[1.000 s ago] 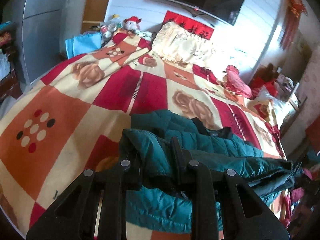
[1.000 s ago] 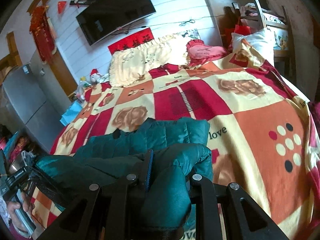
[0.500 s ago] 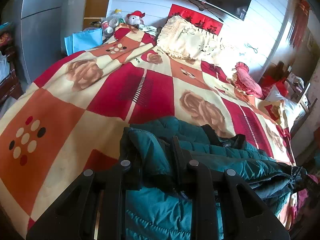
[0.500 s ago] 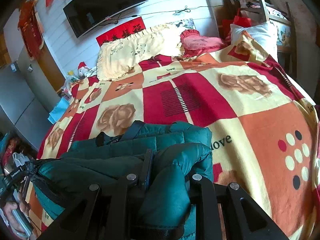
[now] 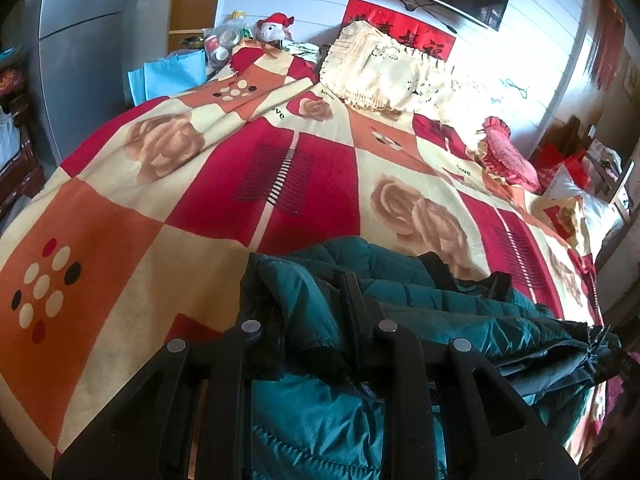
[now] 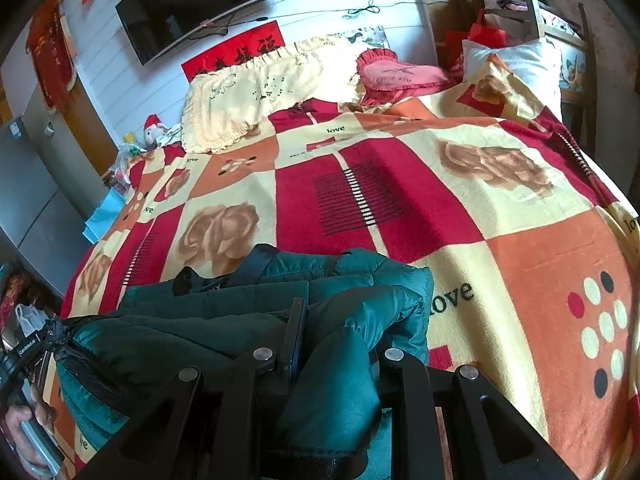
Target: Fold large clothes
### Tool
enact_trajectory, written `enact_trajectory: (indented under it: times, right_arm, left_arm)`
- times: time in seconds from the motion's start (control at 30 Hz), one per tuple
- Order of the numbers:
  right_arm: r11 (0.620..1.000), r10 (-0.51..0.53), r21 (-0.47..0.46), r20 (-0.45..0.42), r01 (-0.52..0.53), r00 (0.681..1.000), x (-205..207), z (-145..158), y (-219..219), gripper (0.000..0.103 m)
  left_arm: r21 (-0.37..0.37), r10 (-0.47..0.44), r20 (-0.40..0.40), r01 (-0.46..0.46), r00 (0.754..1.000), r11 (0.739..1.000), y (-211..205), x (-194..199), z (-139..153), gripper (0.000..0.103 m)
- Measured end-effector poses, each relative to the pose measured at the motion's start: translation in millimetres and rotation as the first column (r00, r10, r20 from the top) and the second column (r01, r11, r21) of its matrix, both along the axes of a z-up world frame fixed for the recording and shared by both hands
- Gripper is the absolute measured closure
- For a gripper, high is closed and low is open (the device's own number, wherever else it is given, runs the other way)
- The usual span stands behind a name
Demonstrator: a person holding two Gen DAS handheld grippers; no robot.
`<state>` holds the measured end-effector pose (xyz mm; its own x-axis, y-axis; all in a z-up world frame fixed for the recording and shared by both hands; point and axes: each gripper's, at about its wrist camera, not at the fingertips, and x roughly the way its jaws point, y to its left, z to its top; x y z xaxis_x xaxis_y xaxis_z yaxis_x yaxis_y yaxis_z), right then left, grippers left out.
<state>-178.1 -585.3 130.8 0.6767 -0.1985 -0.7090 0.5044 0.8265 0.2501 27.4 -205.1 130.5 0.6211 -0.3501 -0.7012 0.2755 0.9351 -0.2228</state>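
A teal quilted jacket (image 5: pixel 432 296) with a dark collar lies bunched along the near edge of the bed. My left gripper (image 5: pixel 308 304) is shut on a puffy fold at the jacket's left end. In the right wrist view the same jacket (image 6: pixel 224 300) stretches leftwards, and my right gripper (image 6: pixel 336 320) is shut on its right end, a thick roll of teal fabric pinched between the fingers. Both held ends sit just above the blanket. The left gripper's far end and a hand (image 6: pixel 24 432) show at the lower left of the right wrist view.
The bed carries a red, orange and cream checked blanket (image 5: pixel 280 184) with rose prints. A cream frilled pillow (image 5: pixel 384 72) and a pink heart cushion (image 6: pixel 396 74) lie at the head. A television (image 6: pixel 200 0) hangs on the wall. A chair (image 6: pixel 540 12) with bags stands at the right.
Both grippers have carried the jacket's ends forward over the bed and slightly down. More of the collar side now lies flat on the blanket. Both grips are unchanged.
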Motion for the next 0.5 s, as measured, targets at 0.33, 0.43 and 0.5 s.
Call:
enact_trajectory:
  times: [0.33, 0.43, 0.5]
  right_arm:
    - [0.999, -0.026, 0.038, -0.039, 0.028, 0.999, 16.2, -27.9, -11.9, 0.084]
    - [0.998, -0.037, 0.049, -0.045, 0.039, 0.998, 18.9, -36.4, -14.2, 0.084]
    - [0.998, -0.04, 0.054, -0.051, 0.042, 0.998, 20.5, -42.0, -15.7, 0.084]
  left_arm:
    - [0.068, 0.007, 0.016, -0.008, 1.0, 0.998, -18.4, 11.1, -20.9, 0.081]
    - [0.081, 0.01, 0.018, -0.011, 1.0, 0.997, -22.1, 14.2, -27.9, 0.081]
    - [0.092, 0.01, 0.013, -0.011, 1.0, 0.996, -24.5, 17.6, -33.4, 0.081]
